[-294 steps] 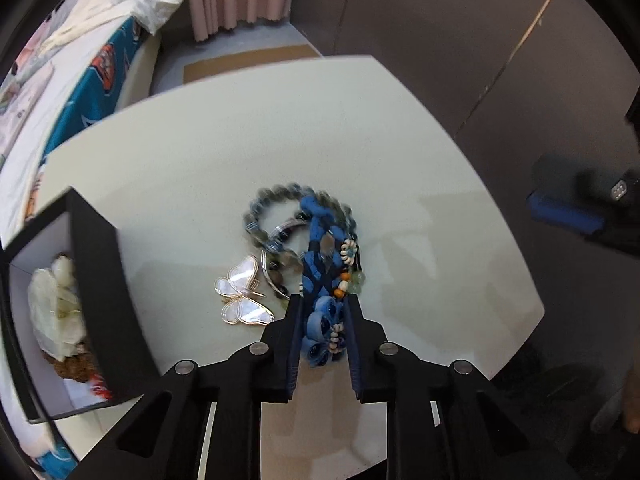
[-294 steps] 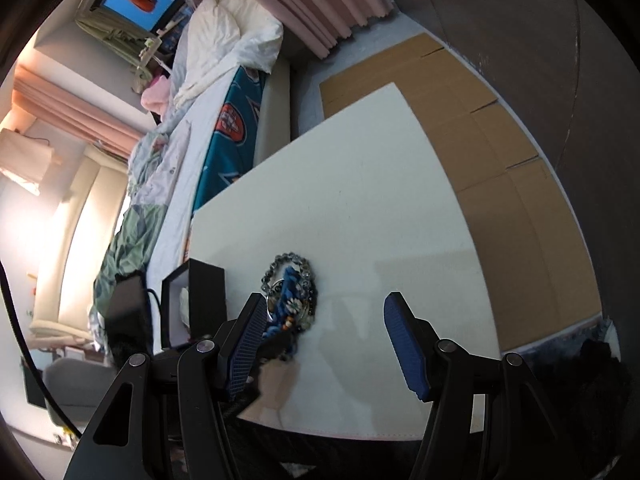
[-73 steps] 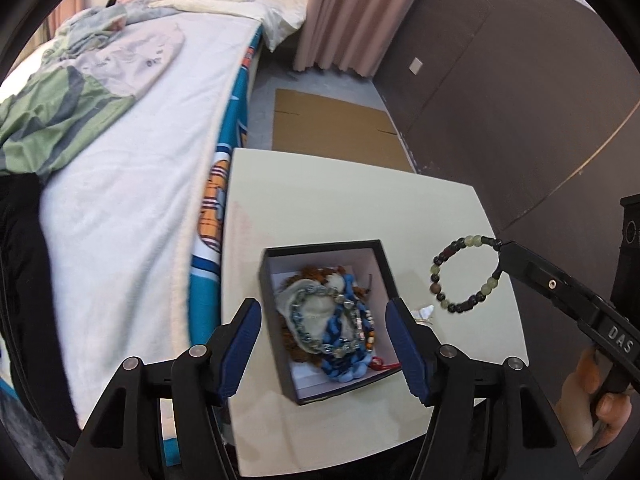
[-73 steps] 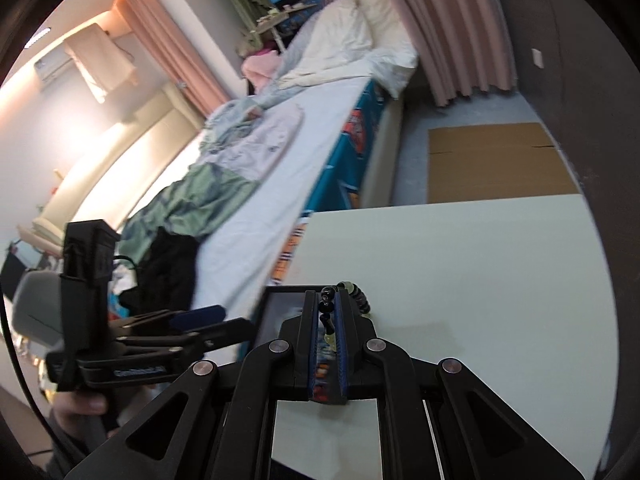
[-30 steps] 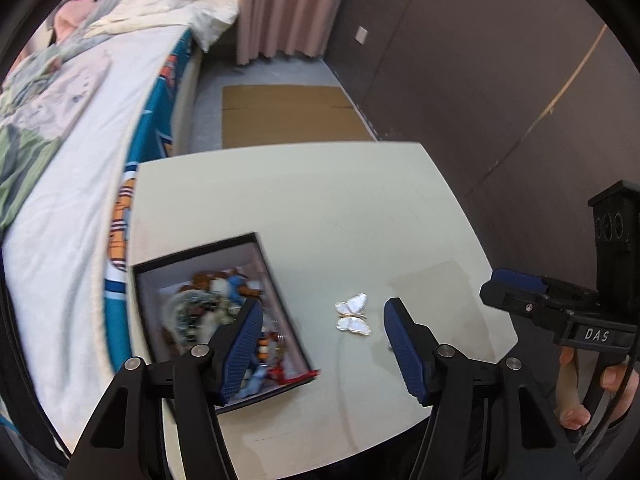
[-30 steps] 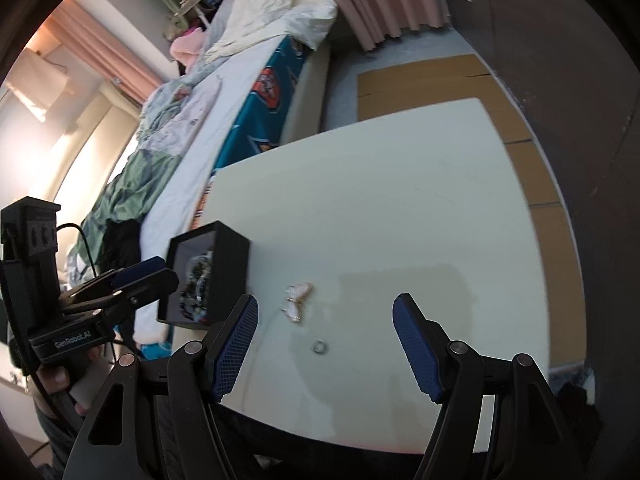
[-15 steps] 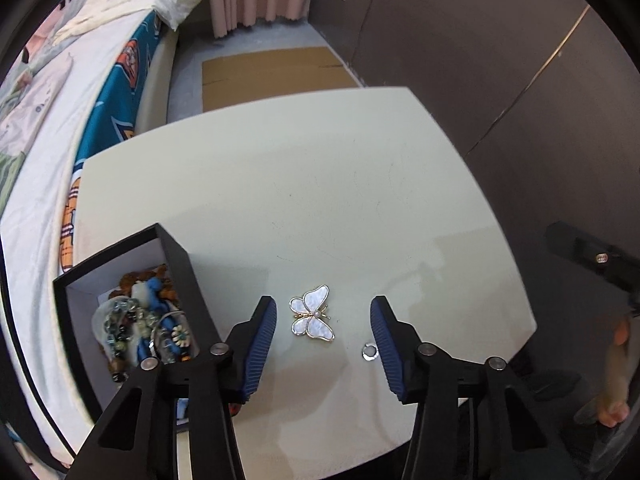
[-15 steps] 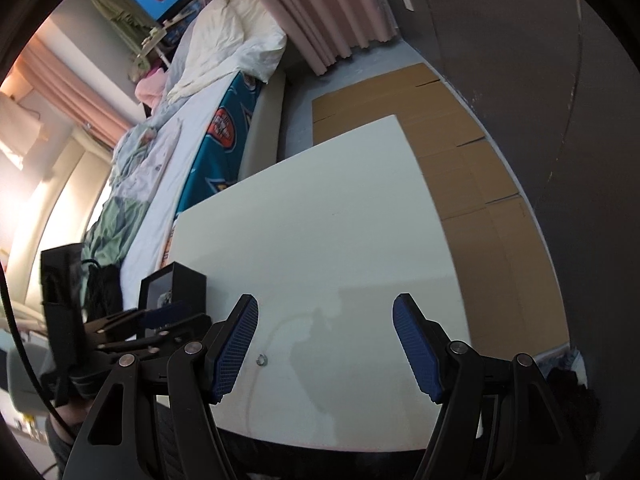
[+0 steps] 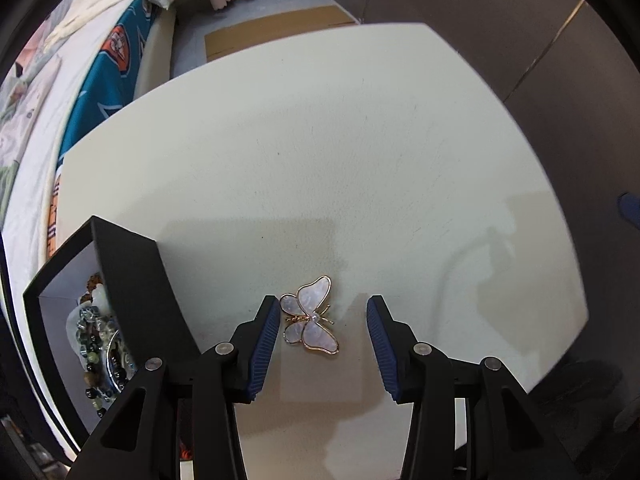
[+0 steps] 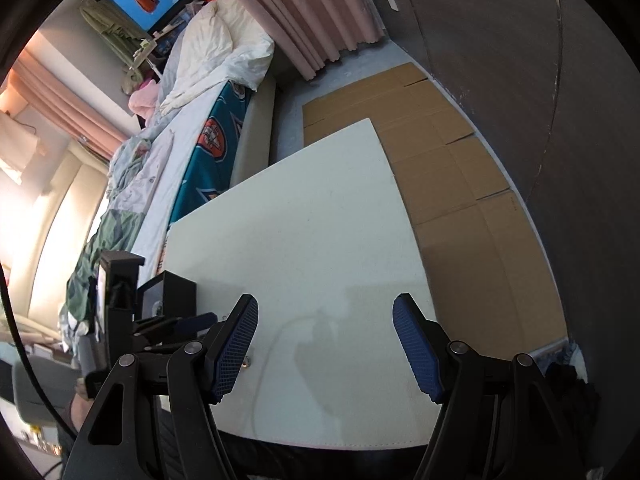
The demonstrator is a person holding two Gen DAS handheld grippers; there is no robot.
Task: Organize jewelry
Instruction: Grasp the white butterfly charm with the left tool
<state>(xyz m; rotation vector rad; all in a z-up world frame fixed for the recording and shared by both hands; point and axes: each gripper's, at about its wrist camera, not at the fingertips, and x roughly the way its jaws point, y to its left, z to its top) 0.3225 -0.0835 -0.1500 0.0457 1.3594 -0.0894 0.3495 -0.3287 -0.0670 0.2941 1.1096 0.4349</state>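
Between the wide-spread jaws of the left gripper (image 9: 322, 334): butterfly brooch (image 9: 310, 316), flat on the white table (image 9: 360, 152), closer to the left jaw, apparently not touching. Left of those jaws: open black box (image 9: 132, 276) with beaded bracelets (image 9: 98, 344) inside. Right gripper (image 10: 326, 344) jaws wide apart, holding nothing. Small ring (image 10: 247, 361) on the table just beside its left jaw.
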